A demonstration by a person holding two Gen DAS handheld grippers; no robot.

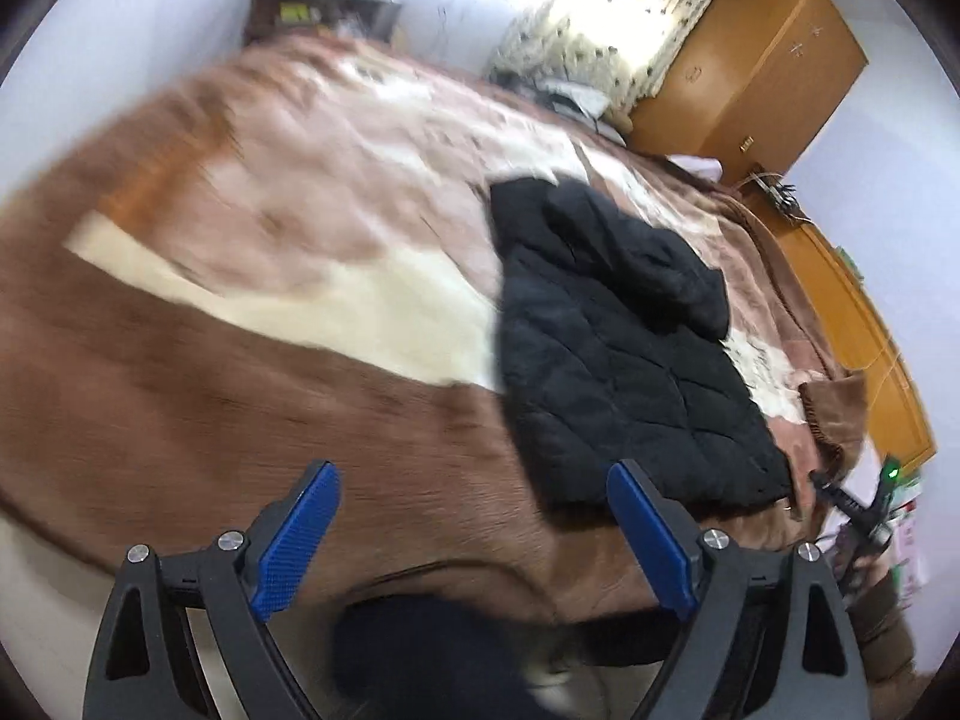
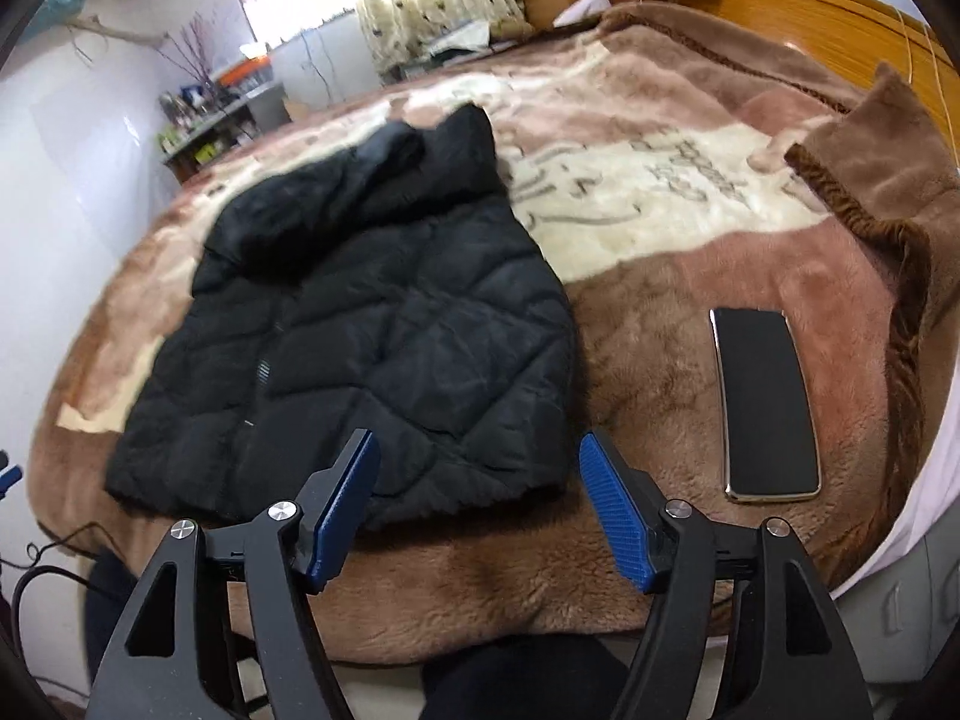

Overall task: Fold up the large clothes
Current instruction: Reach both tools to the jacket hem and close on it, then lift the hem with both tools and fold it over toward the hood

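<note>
A black quilted puffer jacket (image 2: 372, 324) lies folded into a compact block on the brown and cream fleece blanket (image 2: 660, 228) of a bed, hood end away from me. It also shows in the left wrist view (image 1: 624, 354), right of centre. My right gripper (image 2: 480, 510) is open and empty, just above the jacket's near hem. My left gripper (image 1: 474, 534) is open and empty, over bare blanket (image 1: 240, 360) to the left of the jacket's near corner.
A black phone (image 2: 768, 402) lies on the blanket right of the jacket. The blanket corner (image 2: 870, 180) is folded back at the right. A wooden headboard (image 2: 840, 18) and wardrobe (image 1: 762, 60) stand beyond. Shelves (image 2: 216, 126) line the far wall.
</note>
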